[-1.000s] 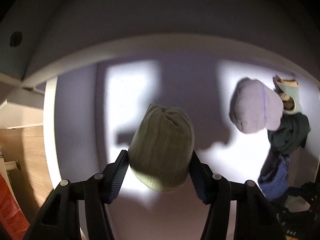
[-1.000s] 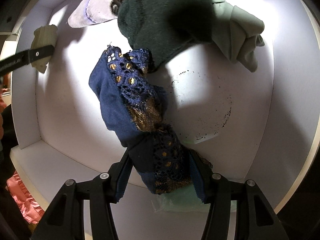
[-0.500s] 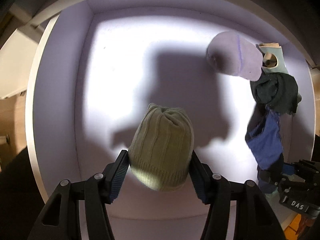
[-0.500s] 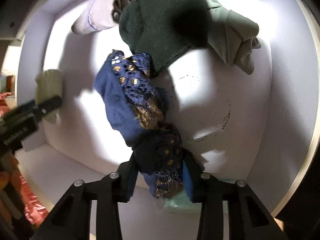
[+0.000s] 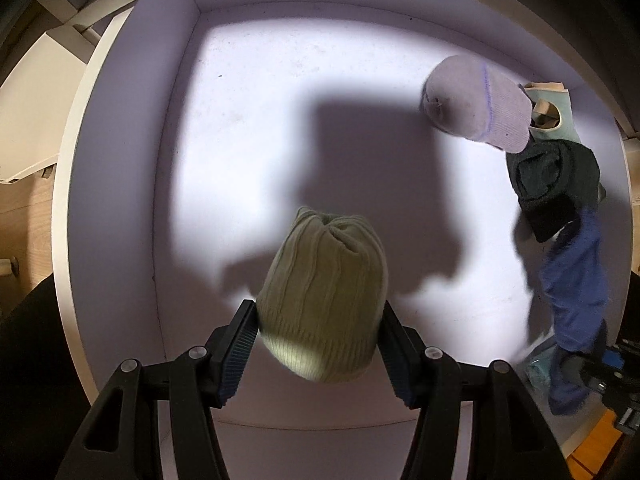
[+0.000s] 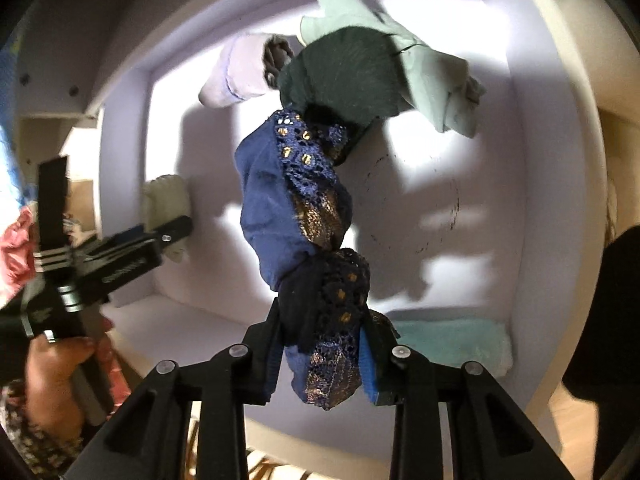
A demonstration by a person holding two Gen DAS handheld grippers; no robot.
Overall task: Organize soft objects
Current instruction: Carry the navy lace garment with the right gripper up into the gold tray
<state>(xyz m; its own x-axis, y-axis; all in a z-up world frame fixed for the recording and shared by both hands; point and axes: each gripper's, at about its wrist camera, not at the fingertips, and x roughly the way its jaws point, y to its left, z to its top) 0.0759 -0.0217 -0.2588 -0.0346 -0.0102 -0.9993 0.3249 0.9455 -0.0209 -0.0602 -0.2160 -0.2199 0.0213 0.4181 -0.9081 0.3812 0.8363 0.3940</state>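
My left gripper (image 5: pixel 318 338) holds the beanie (image 5: pixel 324 300) above the drawer (image 5: pixel 120 200) floor. My right gripper (image 6: pixel 322 354) pinches the scarf (image 6: pixel 304 216), which stretches away toward the pile (image 6: pixel 352 80), probably snagged there.

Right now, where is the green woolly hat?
In the left wrist view, the green hat sits low and central, clamped in the left gripper above the white drawer.

Harsh light from above, glaring on the floor of the white box-like drawer (image 5: pixel 248 92), dim at its walls. Hard dark shadows across the middle and toward the right edge. Strong fisheye bending and black vignetting at every corner. Motion blur on the crumpled navy lace-trimmed cloth (image 5: pixel 576 280) in the left view.
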